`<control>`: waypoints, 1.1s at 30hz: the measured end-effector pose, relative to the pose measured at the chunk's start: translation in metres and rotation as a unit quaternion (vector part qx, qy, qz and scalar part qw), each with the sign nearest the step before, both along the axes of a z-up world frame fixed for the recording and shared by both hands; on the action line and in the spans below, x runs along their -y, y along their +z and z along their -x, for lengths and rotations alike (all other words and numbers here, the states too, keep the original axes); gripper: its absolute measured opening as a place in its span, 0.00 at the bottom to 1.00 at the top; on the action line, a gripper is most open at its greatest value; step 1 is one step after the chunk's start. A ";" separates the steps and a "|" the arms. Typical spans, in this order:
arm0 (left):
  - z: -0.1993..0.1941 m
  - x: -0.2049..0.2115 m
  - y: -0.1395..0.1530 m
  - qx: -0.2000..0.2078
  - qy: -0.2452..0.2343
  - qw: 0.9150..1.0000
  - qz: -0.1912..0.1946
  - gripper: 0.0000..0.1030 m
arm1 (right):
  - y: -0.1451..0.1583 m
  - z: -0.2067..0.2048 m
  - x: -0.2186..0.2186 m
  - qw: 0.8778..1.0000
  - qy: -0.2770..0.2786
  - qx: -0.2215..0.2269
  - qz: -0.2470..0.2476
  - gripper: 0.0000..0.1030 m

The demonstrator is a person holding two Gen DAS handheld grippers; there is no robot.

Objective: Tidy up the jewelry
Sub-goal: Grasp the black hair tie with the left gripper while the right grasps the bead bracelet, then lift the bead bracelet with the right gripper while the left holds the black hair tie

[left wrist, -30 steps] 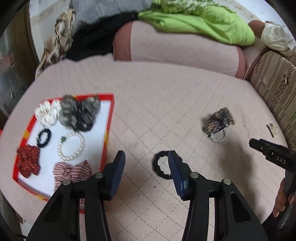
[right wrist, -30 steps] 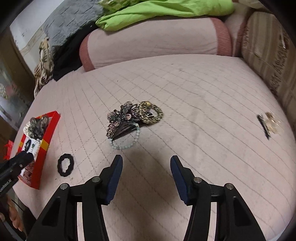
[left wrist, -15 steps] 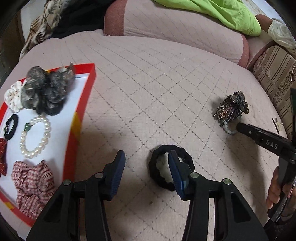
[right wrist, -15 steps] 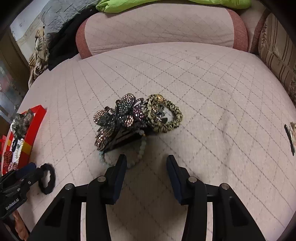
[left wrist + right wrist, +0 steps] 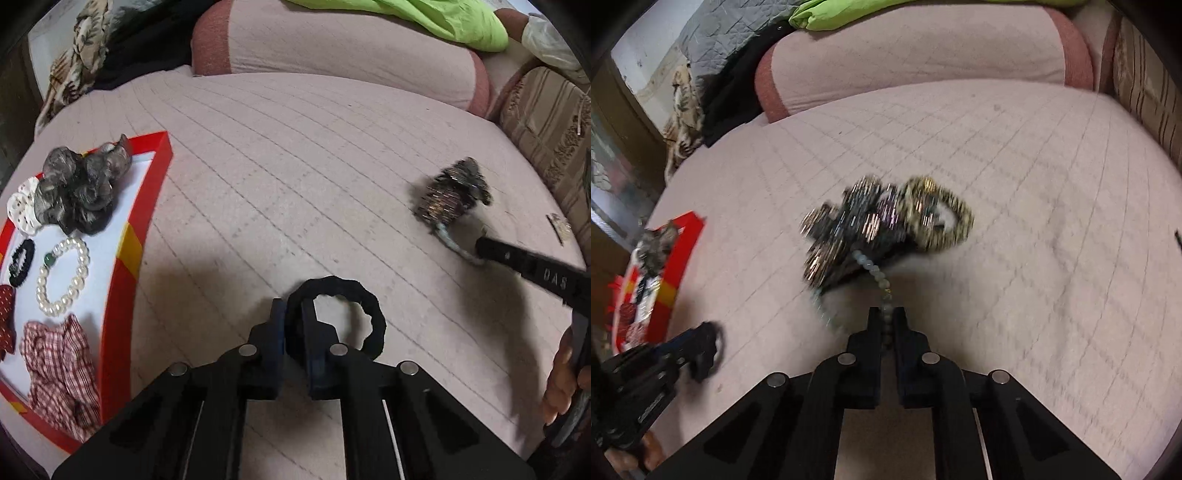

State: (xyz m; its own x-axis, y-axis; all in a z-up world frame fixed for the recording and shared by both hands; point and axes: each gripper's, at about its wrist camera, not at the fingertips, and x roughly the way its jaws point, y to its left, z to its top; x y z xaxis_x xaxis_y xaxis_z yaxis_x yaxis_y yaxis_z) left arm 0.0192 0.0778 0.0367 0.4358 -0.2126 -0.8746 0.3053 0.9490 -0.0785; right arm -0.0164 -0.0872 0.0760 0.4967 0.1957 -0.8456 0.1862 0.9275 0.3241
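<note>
My left gripper (image 5: 293, 314) is shut on the left side of a black hair tie (image 5: 373, 317) that lies on the pink quilted bed. My right gripper (image 5: 886, 321) is shut on a pale blue bead bracelet (image 5: 875, 273). That bracelet runs up under a sparkly butterfly hair clip (image 5: 849, 229), with a gold-patterned scrunchie (image 5: 945, 218) beside it. In the left wrist view the same pile (image 5: 450, 195) lies at the right, with the right gripper (image 5: 480, 251) at the bracelet. A red-rimmed white tray (image 5: 147, 206) at the left holds a pearl bracelet (image 5: 62, 277), scrunchies and a small black tie.
A pink bolster (image 5: 332, 48) lies across the back with green cloth (image 5: 436, 18) on it. A striped cushion (image 5: 546, 122) stands at the right, with a small hair pin (image 5: 559, 227) near it. Dark and patterned fabric (image 5: 85, 55) is heaped at the back left.
Both grippers came down onto the bed and shut: the left on the black hair tie, the right on the bead bracelet. The clip pile now looks blurred.
</note>
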 end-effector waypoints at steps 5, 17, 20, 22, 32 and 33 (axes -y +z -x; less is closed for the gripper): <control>0.017 -0.008 0.008 -0.017 0.005 1.000 0.024 0.07 | 0.010 0.036 -0.002 1.000 0.004 -0.002 0.001 0.06; 0.059 -0.014 0.069 0.033 -0.010 0.998 0.061 0.07 | 0.093 0.109 0.015 0.997 -0.032 0.072 0.008 0.06; 0.069 -0.011 0.082 0.045 -0.019 0.996 0.069 0.07 | 0.114 0.126 0.023 0.994 -0.044 0.094 0.015 0.06; 0.074 -0.008 0.090 0.052 -0.025 0.996 0.072 0.07 | 0.126 0.136 0.029 0.993 -0.052 0.105 0.013 0.07; 0.091 -0.007 0.105 0.072 -0.029 0.995 0.064 0.07 | 0.131 0.154 0.037 0.992 -0.071 0.105 0.010 0.07; 0.091 -0.008 0.105 0.073 -0.028 0.995 0.063 0.07 | 0.129 0.154 0.034 0.992 -0.069 0.102 0.013 0.07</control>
State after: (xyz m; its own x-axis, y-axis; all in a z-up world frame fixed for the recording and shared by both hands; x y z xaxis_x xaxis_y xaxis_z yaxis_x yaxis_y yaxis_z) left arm -0.0719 0.0857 0.1416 0.5411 -0.3434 -0.7676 0.3738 0.9159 -0.1462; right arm -0.1708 -0.1215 0.2047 0.6785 0.0937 -0.7286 0.2443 0.9066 0.3441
